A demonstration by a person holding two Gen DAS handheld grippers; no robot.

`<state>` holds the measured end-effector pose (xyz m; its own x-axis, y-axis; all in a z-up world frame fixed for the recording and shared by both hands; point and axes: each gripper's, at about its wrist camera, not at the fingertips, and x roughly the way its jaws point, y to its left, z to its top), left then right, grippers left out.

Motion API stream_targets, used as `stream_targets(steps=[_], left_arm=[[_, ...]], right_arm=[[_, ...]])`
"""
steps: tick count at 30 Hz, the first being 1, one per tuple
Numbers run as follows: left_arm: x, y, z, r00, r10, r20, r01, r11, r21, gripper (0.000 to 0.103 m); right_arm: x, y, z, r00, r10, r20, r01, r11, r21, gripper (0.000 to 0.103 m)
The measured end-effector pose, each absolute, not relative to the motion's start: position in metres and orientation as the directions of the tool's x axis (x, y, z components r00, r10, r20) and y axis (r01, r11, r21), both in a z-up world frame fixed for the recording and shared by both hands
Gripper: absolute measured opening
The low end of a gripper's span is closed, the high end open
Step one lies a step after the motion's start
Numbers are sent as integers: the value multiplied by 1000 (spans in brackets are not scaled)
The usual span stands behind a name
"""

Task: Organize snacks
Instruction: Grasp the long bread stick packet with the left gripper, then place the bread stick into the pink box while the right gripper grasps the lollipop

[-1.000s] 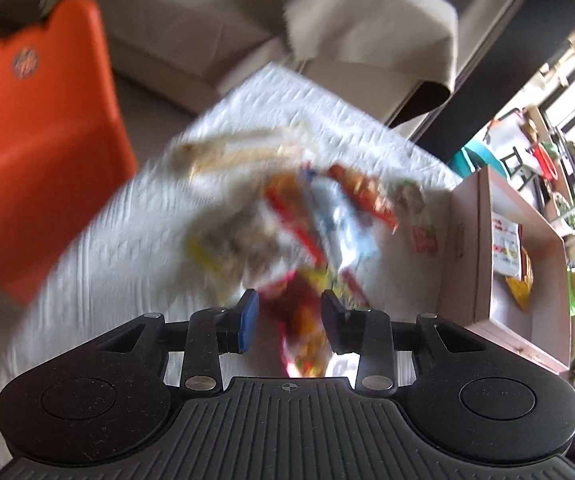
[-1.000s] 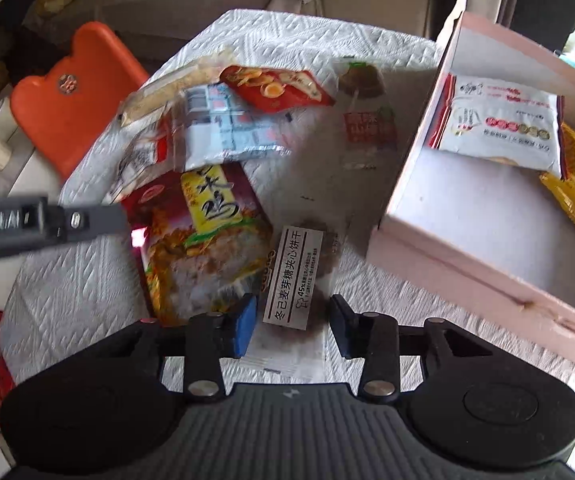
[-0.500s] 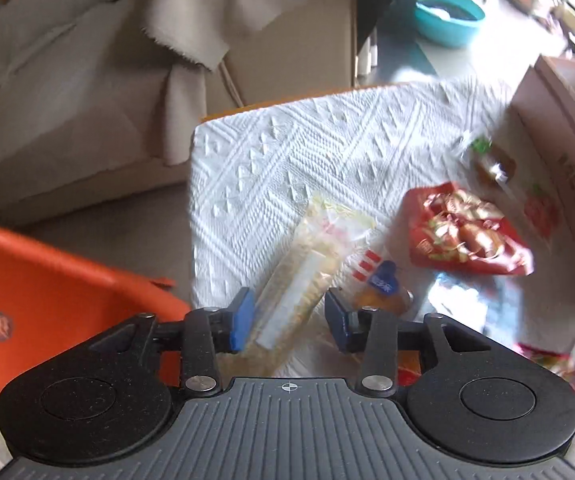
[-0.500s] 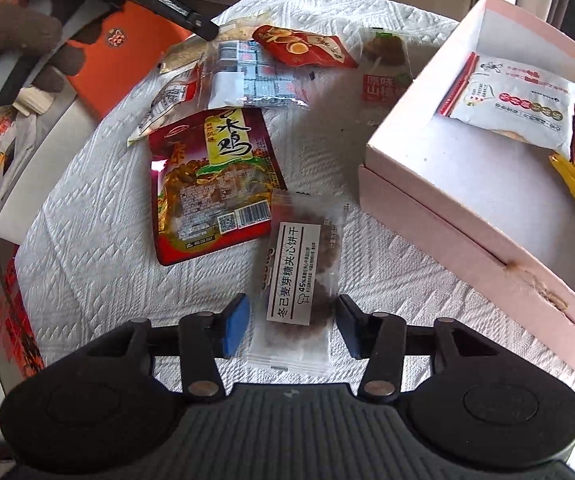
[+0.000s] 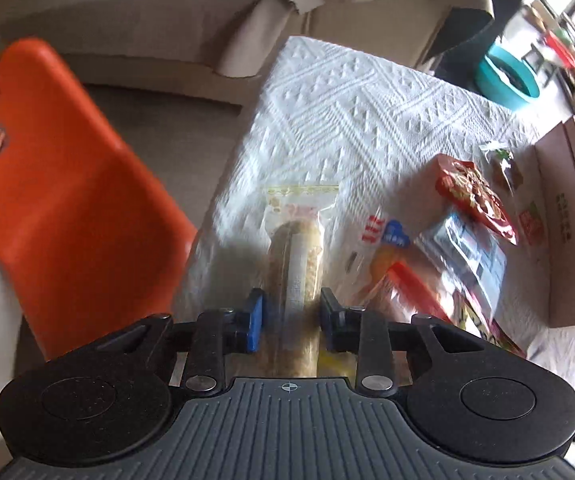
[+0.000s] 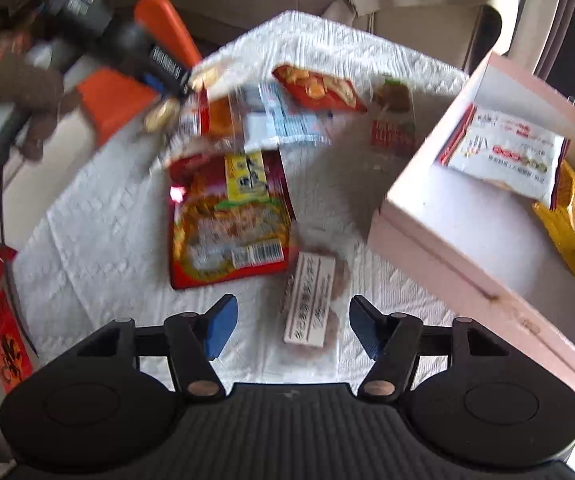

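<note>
While both grippers' fingers stand released, pink box (image 6: 463, 280) holds white packet (image 6: 507, 156) and yellow packet (image 6: 567, 216).

**Left gripper straddles a long cracker pack**

The left gripper (image 5: 290, 314) has its fingers either side of a clear cracker sleeve (image 5: 296, 256) lying on the white embossed cloth (image 5: 351, 112). A red snack pouch (image 5: 473, 196) lies to its right, near the cardboard box (image 5: 569, 232). An orange chair (image 5: 59, 184) stands left.

on the cloth (image 6: 87, 240): seven snack packets, e.g. red one (image 6: 227, 220). in the one pink box (image 6: 467, 280): two packets, white (image 6: 503, 156) and yellow (image 6: 567, 216). two grippers. one orange chair (image 5: 55, 184).
</note>
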<state>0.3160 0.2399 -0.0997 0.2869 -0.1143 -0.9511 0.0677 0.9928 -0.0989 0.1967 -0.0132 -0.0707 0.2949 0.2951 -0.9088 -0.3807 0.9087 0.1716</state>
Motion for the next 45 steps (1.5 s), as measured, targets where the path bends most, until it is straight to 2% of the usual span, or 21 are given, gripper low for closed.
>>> stream_targets(steps=[3, 8, 11, 14, 18, 19, 21, 24, 25, 28, 32, 34, 36, 40, 43, 45], left_arm=[[270, 262, -97, 309, -160, -937, -55, 981, -186, 33], [206, 271, -90, 330, -263, -907, -178, 926, -334, 33], [180, 265, -94, 352, -335, -874, -237, 871, -430, 33], [161, 251, -100, 348, -402, -847, -248, 832, -496, 33], [141, 246, -104, 348, -413, -841, -238, 829, -506, 33], [137, 248, -106, 347, -414, -842, -247, 825, -508, 33], [133, 254, -112, 336, -413, -847, -274, 817, -507, 33], [129, 264, -116, 338, -400, -852, -308, 808, -502, 33], [128, 267, -115, 343, -399, -850, -313, 805, -504, 33], [130, 270, -115, 350, -403, -845, -320, 796, -513, 33], [133, 266, -113, 347, -416, -841, -305, 798, -520, 33], [133, 264, -113, 345, -422, -839, -293, 800, -523, 33], [136, 260, -118, 338, -425, -840, -288, 803, -522, 33], [135, 252, -127, 331, -438, -836, -306, 788, -534, 33], [133, 239, -125, 331, -434, -838, -297, 795, -529, 33], [130, 229, -119, 337, -431, -837, -289, 799, -528, 33]], right_arm=[[225, -10, -37, 350, 340, -873, -369, 907, 205, 64], [313, 2, -23, 373, 258, -891, -363, 924, 116, 64], [370, 14, -45, 332, 180, -926, -352, 934, 55, 61], [404, 34, -77, 303, 87, -949, -332, 943, -19, 49], [413, 53, -115, 348, -84, -934, -303, 933, -197, 47], [412, 53, -117, 359, -86, -930, -288, 937, -198, 47], [409, 50, -116, 299, -59, -952, -266, 953, -143, 47], [402, 45, -99, 146, 188, -971, -294, 946, 138, 42], [400, 43, -91, 140, 231, -963, -302, 936, 180, 42], [390, 47, -80, 199, 171, -965, -334, 938, 97, 42], [371, 58, -97, 191, 99, -976, -386, 922, 18, 42], [356, 64, -99, 279, 59, -958, -427, 902, -69, 44], [356, 64, -102, 293, 37, -955, -414, 905, -92, 44], [360, 44, -110, 226, 82, -971, -269, 963, 18, 44], [339, 46, -103, 196, 176, -965, -289, 950, 115, 36], [319, 47, -96, 191, 193, -962, -298, 945, 130, 35]])
